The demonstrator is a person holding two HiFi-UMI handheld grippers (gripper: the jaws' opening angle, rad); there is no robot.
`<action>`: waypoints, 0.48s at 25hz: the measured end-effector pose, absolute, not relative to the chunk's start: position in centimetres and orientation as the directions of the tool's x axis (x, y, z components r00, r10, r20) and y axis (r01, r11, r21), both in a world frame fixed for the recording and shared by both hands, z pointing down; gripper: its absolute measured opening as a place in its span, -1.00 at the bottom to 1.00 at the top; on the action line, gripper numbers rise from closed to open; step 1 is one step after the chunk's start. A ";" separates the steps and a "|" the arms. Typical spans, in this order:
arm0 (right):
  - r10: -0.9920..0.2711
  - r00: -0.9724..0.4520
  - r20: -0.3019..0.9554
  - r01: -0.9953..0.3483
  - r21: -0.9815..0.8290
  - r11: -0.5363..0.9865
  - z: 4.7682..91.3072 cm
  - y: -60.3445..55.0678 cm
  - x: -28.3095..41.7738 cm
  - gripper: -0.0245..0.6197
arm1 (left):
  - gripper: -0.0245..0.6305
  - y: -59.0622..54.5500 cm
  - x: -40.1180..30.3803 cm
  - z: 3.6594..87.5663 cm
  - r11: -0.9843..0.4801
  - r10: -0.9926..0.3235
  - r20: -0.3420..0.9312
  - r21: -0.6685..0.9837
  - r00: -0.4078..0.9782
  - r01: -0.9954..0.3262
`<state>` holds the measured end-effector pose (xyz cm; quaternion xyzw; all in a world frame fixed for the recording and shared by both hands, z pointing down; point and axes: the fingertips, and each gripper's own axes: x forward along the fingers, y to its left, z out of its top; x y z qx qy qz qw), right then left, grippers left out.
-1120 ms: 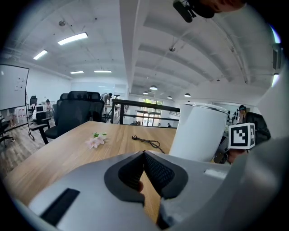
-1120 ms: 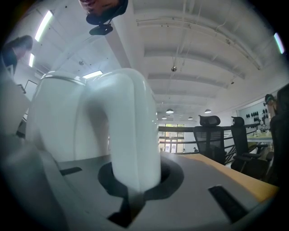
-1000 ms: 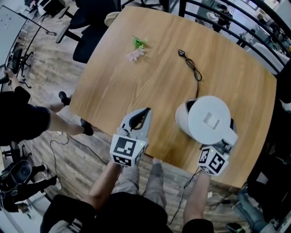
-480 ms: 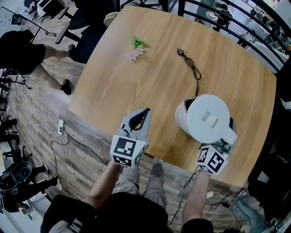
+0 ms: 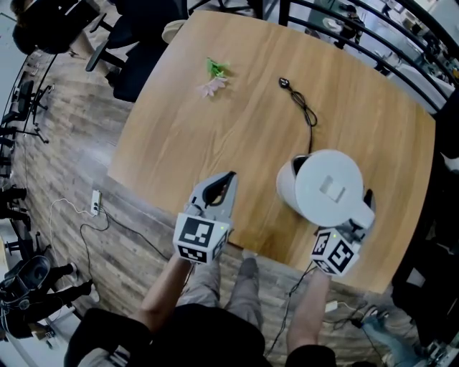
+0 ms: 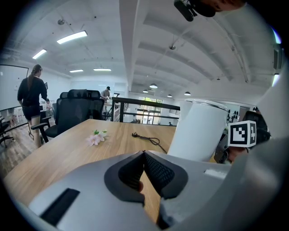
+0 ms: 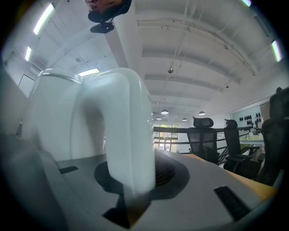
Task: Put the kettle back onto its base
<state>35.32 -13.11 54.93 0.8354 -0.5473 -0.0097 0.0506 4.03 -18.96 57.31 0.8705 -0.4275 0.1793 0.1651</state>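
Observation:
A white kettle [image 5: 326,190] stands upright near the front right of the wooden table [image 5: 215,136]. A black cord [image 5: 301,107] runs under it, and its base is hidden below it. My right gripper [image 5: 364,206] reaches level around the kettle's handle [image 7: 128,144]. Its jaws have just been opening; the handle is still between them, with a gap showing beside each pad. My left gripper [image 5: 229,175] hovers shut and empty over the table's front edge, left of the kettle [image 6: 198,131]. Its fingertips [image 6: 149,162] meet.
A small pink flower with green leaves [image 5: 214,77] lies at the far left of the table. The cord's plug [image 5: 285,82] rests mid-table. Office chairs [image 5: 140,43] stand beyond the far left corner. A person [image 5: 50,21] is at the top left. Cables lie on the floor [image 5: 93,208].
The right jaws have spread slightly off the kettle's handle. The kettle and both hands stay put. A person on the left has walked away toward the far left.

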 end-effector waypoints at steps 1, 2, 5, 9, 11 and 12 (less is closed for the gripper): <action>-0.913 0.407 0.040 -0.911 0.097 -0.402 54.9 -13.1 35.4 -0.64 | -0.92 -19.0 4.0 57.4 -0.580 -0.684 0.454 0.135 0.570 -0.803; -0.911 0.410 0.040 -0.909 0.100 -0.405 54.9 -13.1 35.4 -0.61 | -0.92 -19.0 4.0 57.4 -0.580 -0.683 0.455 0.137 0.571 -0.803; -0.905 0.423 0.043 -0.903 0.106 -0.417 54.8 -13.0 35.6 -0.55 | -0.92 -19.0 4.0 57.5 -0.582 -0.678 0.459 0.140 0.574 -0.801; -0.896 0.441 0.044 -0.893 0.118 -0.434 55.0 -12.9 35.9 -0.46 | -0.92 -18.9 4.1 57.9 -0.589 -0.674 0.459 0.139 0.579 -0.796; -0.889 0.455 0.052 -0.887 0.112 -0.448 55.0 -12.8 36.0 -0.37 | -0.92 -18.9 4.0 57.9 -0.589 -0.673 0.461 0.138 0.578 -0.796; -0.885 0.461 0.057 -0.885 0.105 -0.454 54.9 -12.8 36.1 -0.32 | -0.92 -18.9 4.0 57.9 -0.589 -0.672 0.463 0.138 0.578 -0.796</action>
